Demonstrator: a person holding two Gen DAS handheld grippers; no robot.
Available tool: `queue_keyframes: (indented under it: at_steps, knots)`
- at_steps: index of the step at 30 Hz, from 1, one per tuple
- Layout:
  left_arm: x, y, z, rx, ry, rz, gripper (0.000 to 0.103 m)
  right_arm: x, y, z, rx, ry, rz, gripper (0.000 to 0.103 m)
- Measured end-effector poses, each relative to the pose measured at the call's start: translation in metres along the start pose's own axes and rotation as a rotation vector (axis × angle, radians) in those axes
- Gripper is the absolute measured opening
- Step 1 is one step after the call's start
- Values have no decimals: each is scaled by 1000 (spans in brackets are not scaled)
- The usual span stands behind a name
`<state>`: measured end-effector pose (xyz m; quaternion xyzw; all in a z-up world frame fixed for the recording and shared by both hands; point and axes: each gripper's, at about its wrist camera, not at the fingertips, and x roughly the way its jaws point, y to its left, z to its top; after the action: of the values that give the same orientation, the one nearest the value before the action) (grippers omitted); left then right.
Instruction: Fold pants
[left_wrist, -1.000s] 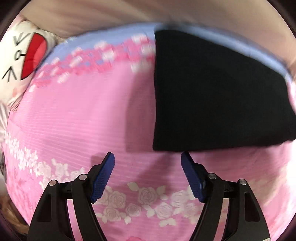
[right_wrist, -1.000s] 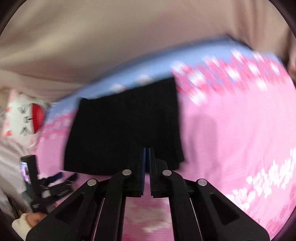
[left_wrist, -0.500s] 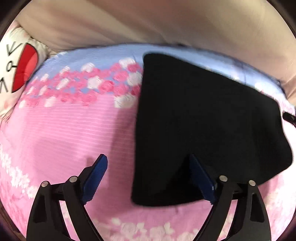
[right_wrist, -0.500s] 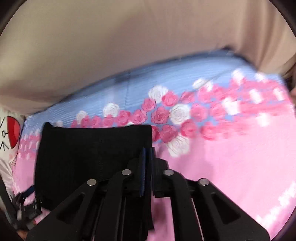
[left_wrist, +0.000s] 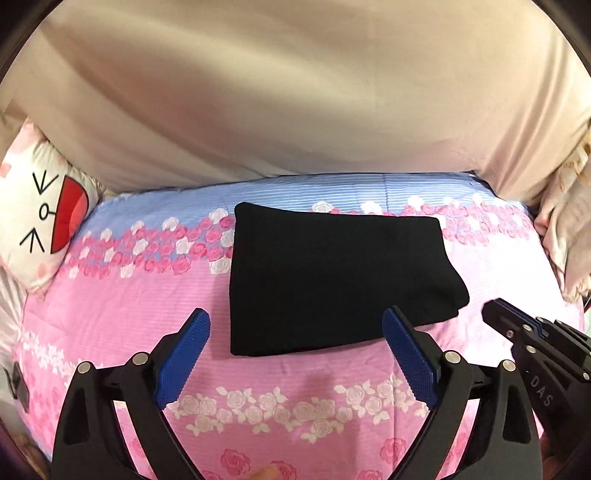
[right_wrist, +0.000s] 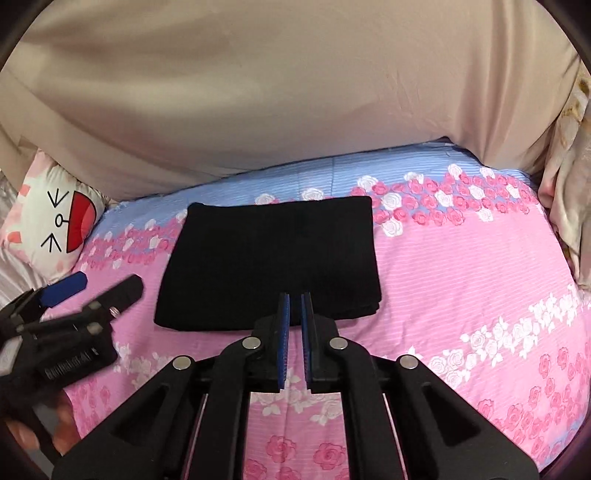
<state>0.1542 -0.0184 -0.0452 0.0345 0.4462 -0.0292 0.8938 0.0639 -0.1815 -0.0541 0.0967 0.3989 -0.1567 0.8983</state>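
The black pants (left_wrist: 332, 277) lie folded into a flat rectangle on the pink flowered bedspread (left_wrist: 110, 306); they also show in the right wrist view (right_wrist: 273, 258). My left gripper (left_wrist: 295, 325) is open and empty, held above the bed just in front of the pants' near edge. My right gripper (right_wrist: 294, 299) is nearly shut, with a thin gap between the blue pads, and holds nothing, just short of the pants' near edge. Each gripper shows in the other's view: the right one (left_wrist: 495, 314) and the left one (right_wrist: 103, 288).
A white cartoon-face pillow (left_wrist: 44, 221) lies at the far left of the bed. A beige curtain (left_wrist: 295, 92) hangs behind the bed. Bunched pale fabric (left_wrist: 565, 229) sits at the right edge. A blue band (right_wrist: 369, 166) runs along the bedspread's far side.
Both grippers have pulled back and up from the pants, which now lie whole in view. The left gripper stays open and the right stays nearly shut.
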Motion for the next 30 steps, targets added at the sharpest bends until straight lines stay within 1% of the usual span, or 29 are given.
queue_keyframes:
  at_steps: [3, 6, 10, 14, 20, 25, 30]
  knots:
    - [6, -5, -7, 17, 3, -3, 93, 4, 2, -7, -9, -8, -23, 7]
    - [26, -5, -17, 23, 26, 0, 93, 15, 1, -12, -3, -4, -44, 7]
    - [56, 2, -26, 0, 64, 4, 93, 32, -1, -16, -3, 12, -66, 7]
    - [68, 10, -28, -15, 80, 24, 93, 39, 0, -19, 13, 26, -66, 7]
    - [57, 13, -26, -13, 49, 28, 93, 36, 6, -22, -4, 29, -38, 7]
    - [44, 20, -22, -67, 35, 6, 93, 29, 11, -20, -23, 15, -24, 7]
    - [41, 24, -20, -71, 26, 29, 93, 30, 12, -18, -23, 12, -20, 7]
